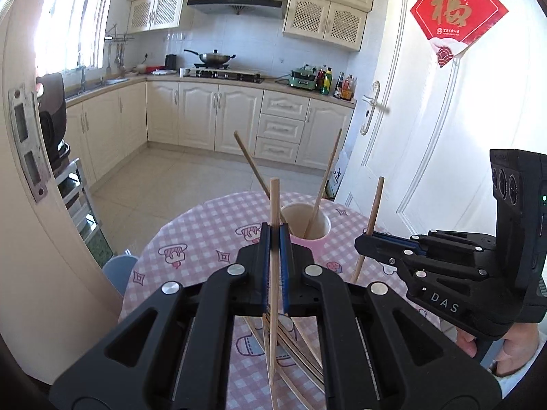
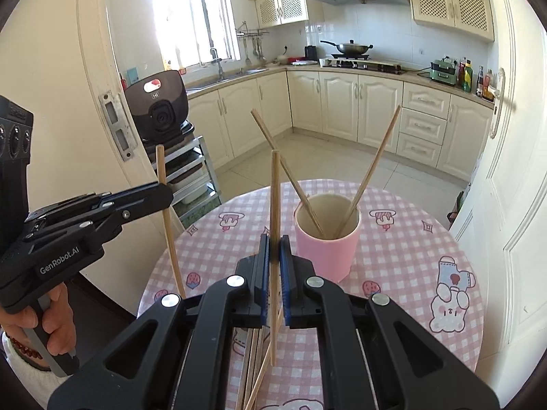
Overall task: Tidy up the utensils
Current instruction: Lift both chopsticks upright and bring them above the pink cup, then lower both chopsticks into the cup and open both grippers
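My left gripper (image 1: 275, 235) is shut on one wooden chopstick (image 1: 274, 205), held nearly upright above the table. My right gripper (image 2: 274, 244) is shut on another chopstick (image 2: 275, 191), also upright. Each gripper shows in the other's view: the right gripper (image 1: 364, 239) with its chopstick (image 1: 371, 225) at the right, the left gripper (image 2: 167, 194) with its chopstick (image 2: 169, 225) at the left. A pink cup (image 2: 327, 239) stands on the round table just beyond, two chopsticks (image 2: 372, 167) leaning apart inside it. Several loose chopsticks (image 1: 301, 352) lie on the cloth under the grippers.
The round table (image 2: 393, 263) wears a pink checked cloth with cartoon prints. A white door (image 1: 427, 136) stands at the right, a door frame (image 1: 30, 205) at the left, and a dark appliance on a metal rack (image 2: 160, 109) beside the table. Kitchen cabinets line the far wall.
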Available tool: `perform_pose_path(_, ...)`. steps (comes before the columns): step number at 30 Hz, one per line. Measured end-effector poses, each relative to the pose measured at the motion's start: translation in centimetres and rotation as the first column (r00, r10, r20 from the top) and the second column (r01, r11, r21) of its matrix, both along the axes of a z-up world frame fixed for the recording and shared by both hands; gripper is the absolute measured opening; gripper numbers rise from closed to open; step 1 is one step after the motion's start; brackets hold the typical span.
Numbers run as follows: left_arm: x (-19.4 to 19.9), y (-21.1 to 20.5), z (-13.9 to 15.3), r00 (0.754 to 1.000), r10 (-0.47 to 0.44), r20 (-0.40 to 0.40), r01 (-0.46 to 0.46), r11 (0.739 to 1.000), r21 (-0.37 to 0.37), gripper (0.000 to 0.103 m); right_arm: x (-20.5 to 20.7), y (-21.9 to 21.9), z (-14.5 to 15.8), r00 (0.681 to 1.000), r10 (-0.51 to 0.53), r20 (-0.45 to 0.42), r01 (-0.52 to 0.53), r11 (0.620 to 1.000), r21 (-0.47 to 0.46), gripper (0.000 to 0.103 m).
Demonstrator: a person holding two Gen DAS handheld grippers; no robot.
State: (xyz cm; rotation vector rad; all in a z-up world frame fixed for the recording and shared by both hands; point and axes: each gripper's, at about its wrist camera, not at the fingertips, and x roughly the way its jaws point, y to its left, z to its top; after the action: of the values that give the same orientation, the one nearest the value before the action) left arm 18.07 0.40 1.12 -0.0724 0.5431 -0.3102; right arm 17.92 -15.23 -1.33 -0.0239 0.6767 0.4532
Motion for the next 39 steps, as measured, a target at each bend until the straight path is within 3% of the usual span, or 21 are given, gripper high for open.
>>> perform_pose_path(12,1.5,-2.1,2.6,0.995,-0.007,0.097,0.013,0.998,-0.061,0.005,-0.5,-1.0,3.3,0.993,-0.050,0.103,0.045,0.997,0.056,0.005)
perform_pose_path(17,3.2,-2.8,3.9,0.986,0.063,0.152,-0.050,0.995,-0.088,0.005,0.1,-1.6,5.3,0.978,-0.110,0.177,0.096,0.992,0.086,0.005)
perform_pose_path(25,5.7,-4.1,5.3,0.969,0.084,0.231,-0.053,0.989,-0.137,0.005,1.4,-1.8,7.1,0.936,-0.197,0.292,0.167,0.978,0.124,0.005)
perform_pose_path(32,6.5,-3.5,5.7,0.939,0.158,0.305,-0.087,0.968,-0.234,0.005,2.4,-2.6,6.9,0.900,-0.250,0.358,0.212,0.967,0.143,0.005)
perform_pose_path(36,7.3,-3.4,5.0,0.931,0.196,0.309,-0.114,0.957,-0.265,0.005,3.4,-3.4,5.7,0.903,-0.268,0.337,0.226,0.961,0.159,0.005)
perform_pose_path(39,8.0,-3.5,4.0,0.938,0.185,0.294,-0.111,0.961,-0.252,0.005,4.0,-3.6,4.6,0.909,-0.273,0.314,0.233,0.959,0.159,0.005)
